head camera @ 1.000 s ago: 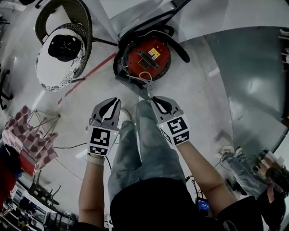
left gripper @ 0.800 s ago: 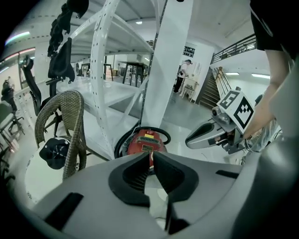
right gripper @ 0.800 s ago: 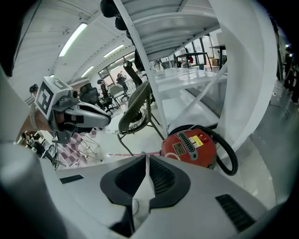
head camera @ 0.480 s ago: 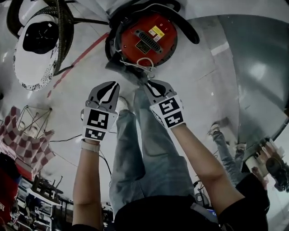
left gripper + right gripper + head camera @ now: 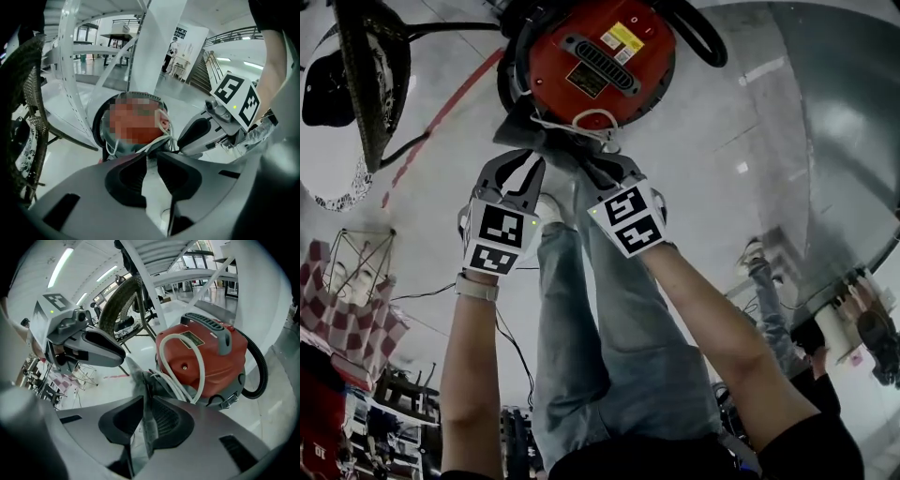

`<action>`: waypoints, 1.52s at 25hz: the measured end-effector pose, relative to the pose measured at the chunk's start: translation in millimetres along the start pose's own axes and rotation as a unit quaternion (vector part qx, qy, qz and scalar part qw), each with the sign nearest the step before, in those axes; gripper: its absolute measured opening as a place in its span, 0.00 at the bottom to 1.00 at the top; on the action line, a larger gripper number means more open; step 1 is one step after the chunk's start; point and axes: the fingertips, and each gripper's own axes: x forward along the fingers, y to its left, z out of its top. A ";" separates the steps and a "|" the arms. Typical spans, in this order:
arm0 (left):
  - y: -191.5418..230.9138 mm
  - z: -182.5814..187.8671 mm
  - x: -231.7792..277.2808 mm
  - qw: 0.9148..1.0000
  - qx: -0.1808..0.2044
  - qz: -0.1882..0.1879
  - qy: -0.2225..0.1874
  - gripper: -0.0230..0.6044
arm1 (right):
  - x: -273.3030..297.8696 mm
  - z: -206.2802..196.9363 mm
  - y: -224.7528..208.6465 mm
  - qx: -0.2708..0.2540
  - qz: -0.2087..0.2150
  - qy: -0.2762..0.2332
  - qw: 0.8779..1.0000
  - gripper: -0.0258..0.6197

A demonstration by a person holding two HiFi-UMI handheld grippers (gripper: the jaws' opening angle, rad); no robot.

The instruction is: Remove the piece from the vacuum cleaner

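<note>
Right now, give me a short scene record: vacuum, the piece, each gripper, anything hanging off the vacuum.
vacuum cleaner: red round body, on the floor ahead of both grippers
grey piece: thin grey flap at the vacuum's near side
right gripper: jaws shut on the grey piece
left gripper: jaws slightly apart, nothing between them, beside the right gripper
white cord: looped over the vacuum's body
black hose: curves off the vacuum's side

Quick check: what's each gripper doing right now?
Left gripper: open, empty.
Right gripper: shut on the grey piece at the vacuum.
</note>
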 end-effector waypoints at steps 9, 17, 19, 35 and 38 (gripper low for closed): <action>7.5 -23.5 49.7 0.990 0.119 -0.033 0.065 0.17 | 28.1 -11.9 -11.9 -0.005 0.005 0.011 1.000 0.16; 0.7 -33.4 71.4 0.956 0.246 -0.092 0.129 0.20 | 32.3 -10.8 -10.4 -0.031 0.020 0.012 0.999 0.15; -3.2 -35.6 74.4 0.944 0.278 -0.105 0.142 0.20 | 32.3 -11.1 -9.6 -0.032 0.023 0.012 0.999 0.14; -8.6 -50.8 68.4 0.887 0.413 -0.131 0.161 0.11 | 34.1 -18.2 4.6 -0.087 0.018 0.015 0.996 0.12; -9.5 -52.8 68.0 0.890 0.413 -0.120 0.154 0.10 | 34.5 -20.6 5.7 -0.085 0.009 0.012 0.996 0.13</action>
